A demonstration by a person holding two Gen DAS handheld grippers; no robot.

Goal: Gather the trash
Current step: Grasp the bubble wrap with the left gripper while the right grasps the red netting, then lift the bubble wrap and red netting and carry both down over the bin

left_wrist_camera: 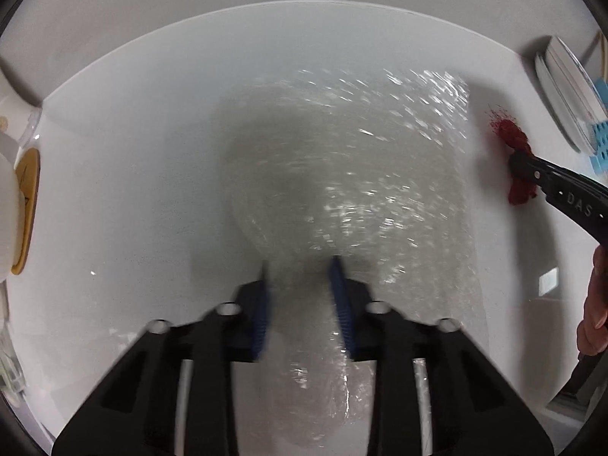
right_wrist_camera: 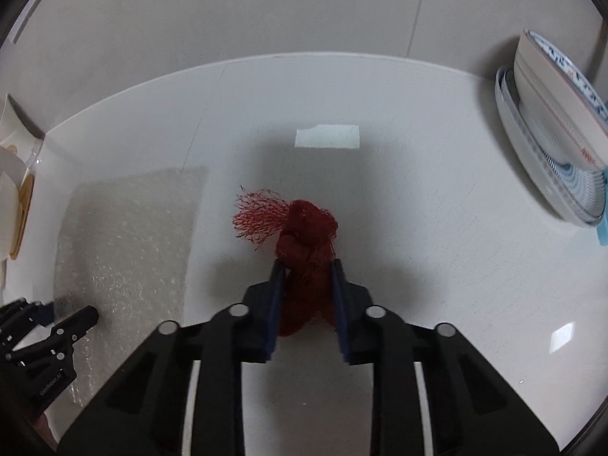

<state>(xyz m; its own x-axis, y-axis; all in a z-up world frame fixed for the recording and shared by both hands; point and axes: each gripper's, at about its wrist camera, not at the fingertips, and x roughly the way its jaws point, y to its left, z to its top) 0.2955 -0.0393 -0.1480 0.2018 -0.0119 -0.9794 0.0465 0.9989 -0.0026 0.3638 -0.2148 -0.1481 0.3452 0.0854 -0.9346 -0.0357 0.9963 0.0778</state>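
A clear bubble-wrap sheet (left_wrist_camera: 342, 171) lies on the white counter (left_wrist_camera: 133, 190). Its near end bunches up between the blue pads of my left gripper (left_wrist_camera: 300, 266), which is shut on it. The right wrist view shows the same sheet (right_wrist_camera: 125, 235) flat at the left, with my left gripper (right_wrist_camera: 89, 315) at its near edge. A knotted red mesh net bag (right_wrist_camera: 304, 228) sits mid-counter, its frayed end fanning left. My right gripper (right_wrist_camera: 307, 266) is shut on the bag's lower part. From the left wrist, that bag (left_wrist_camera: 513, 133) and my right gripper (left_wrist_camera: 516, 163) appear at the far right.
A stack of plates and bowls (right_wrist_camera: 551, 133) leans against the wall at the right, on a light blue rack (left_wrist_camera: 600, 140). A white container with a tan disc (left_wrist_camera: 26, 197) stands at the left edge. A small white slip (right_wrist_camera: 326, 136) lies behind the bag. A hand (left_wrist_camera: 596, 304) shows at right.
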